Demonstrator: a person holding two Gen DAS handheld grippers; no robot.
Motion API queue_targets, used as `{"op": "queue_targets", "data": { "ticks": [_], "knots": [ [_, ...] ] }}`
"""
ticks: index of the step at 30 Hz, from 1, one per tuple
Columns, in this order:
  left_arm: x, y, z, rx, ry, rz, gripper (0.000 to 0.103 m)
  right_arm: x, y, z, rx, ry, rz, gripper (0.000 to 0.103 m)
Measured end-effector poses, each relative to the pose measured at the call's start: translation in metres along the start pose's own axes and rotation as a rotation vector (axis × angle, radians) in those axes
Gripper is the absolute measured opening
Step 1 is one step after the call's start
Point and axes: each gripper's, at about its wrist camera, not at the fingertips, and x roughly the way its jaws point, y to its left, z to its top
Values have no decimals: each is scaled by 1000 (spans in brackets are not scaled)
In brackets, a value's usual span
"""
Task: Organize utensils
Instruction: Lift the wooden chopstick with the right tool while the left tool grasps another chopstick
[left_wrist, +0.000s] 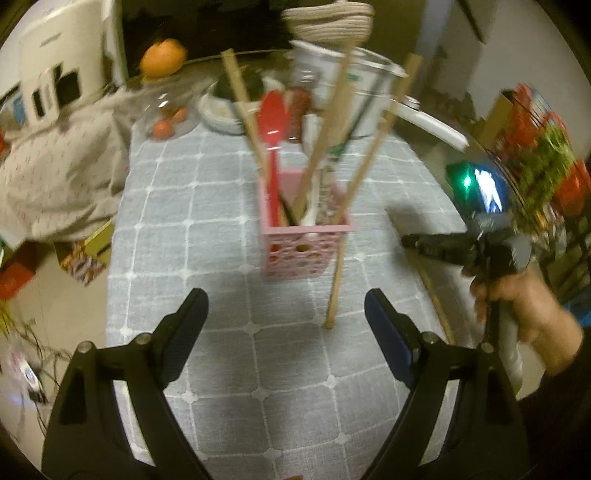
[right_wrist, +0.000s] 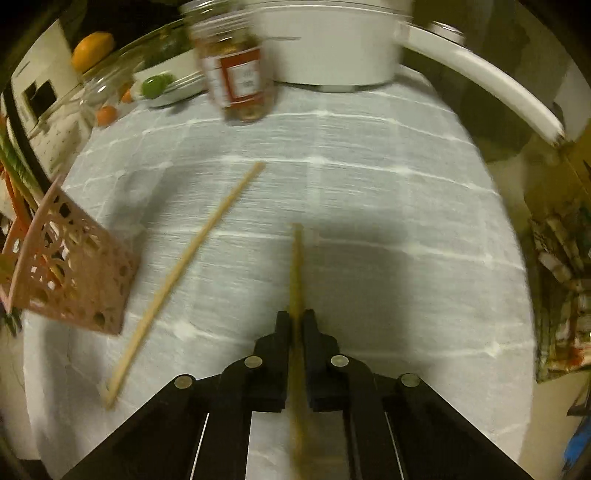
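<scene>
A pink perforated holder (left_wrist: 304, 245) stands mid-table with a red spoon (left_wrist: 273, 125) and several wooden chopsticks in it; it also shows at the left of the right wrist view (right_wrist: 70, 273). One chopstick (left_wrist: 337, 280) lies on the cloth beside the holder, seen too in the right wrist view (right_wrist: 184, 273). My left gripper (left_wrist: 286, 306) is open and empty, in front of the holder. My right gripper (right_wrist: 295, 317) is shut on a chopstick (right_wrist: 296, 266) that points forward over the cloth; the gripper shows at the right of the left wrist view (left_wrist: 408, 240).
A grey checked tablecloth (left_wrist: 207, 206) covers the table. At the back stand a white pot with a long handle (right_wrist: 332, 44), a spice jar (right_wrist: 238, 85), a plate with a green fruit (right_wrist: 157, 86), a glass bowl (left_wrist: 166, 99) and oranges. Clutter lies beyond both table sides.
</scene>
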Motion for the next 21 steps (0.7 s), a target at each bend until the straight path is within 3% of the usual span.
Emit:
{"op": "queue_targets", "data": {
  "ticks": [8,14,21],
  "knots": [
    [2,-59,-5,130,36,-100,86,-56,-55,-27,57,-68,84,6],
    [25,-118,12,210,60,-120,86,-78,-89,-38,132,-101,142,6],
    [97,-158,60,200,138,-29,79,-73,-115,-45,160,-51,224,6]
  ]
}}
